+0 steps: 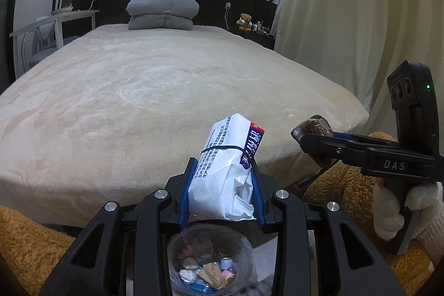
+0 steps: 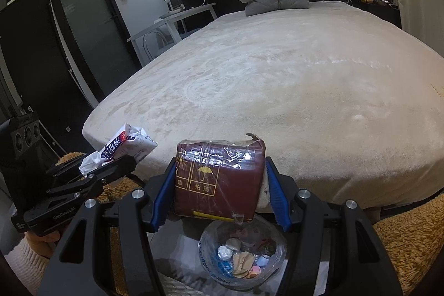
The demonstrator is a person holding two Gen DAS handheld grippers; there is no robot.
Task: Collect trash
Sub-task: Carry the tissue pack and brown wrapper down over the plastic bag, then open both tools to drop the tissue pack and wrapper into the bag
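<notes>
My left gripper [image 1: 222, 182] is shut on a white plastic wrapper with blue and red print [image 1: 227, 171], held upright above a bin. The wrapper also shows in the right wrist view [image 2: 125, 149], in the left gripper [image 2: 111, 165]. My right gripper [image 2: 219, 185] is shut on a dark red packet wrapped in clear film [image 2: 219, 179]; it also shows in the left wrist view [image 1: 313, 129], in the right gripper [image 1: 319, 146]. A bin lined with a clear bag [image 1: 244, 246] holds several scraps right below both grippers; it also shows in the right wrist view [image 2: 280, 240].
A large bed with a beige cover [image 1: 155, 90] fills the view ahead, with folded grey bedding [image 1: 162, 13] at its head. A brown fluffy rug [image 1: 25, 243] lies around the bin. A white desk [image 1: 55, 18] stands left, curtains [image 1: 347, 18] right, a dark door [image 2: 88, 18] far left.
</notes>
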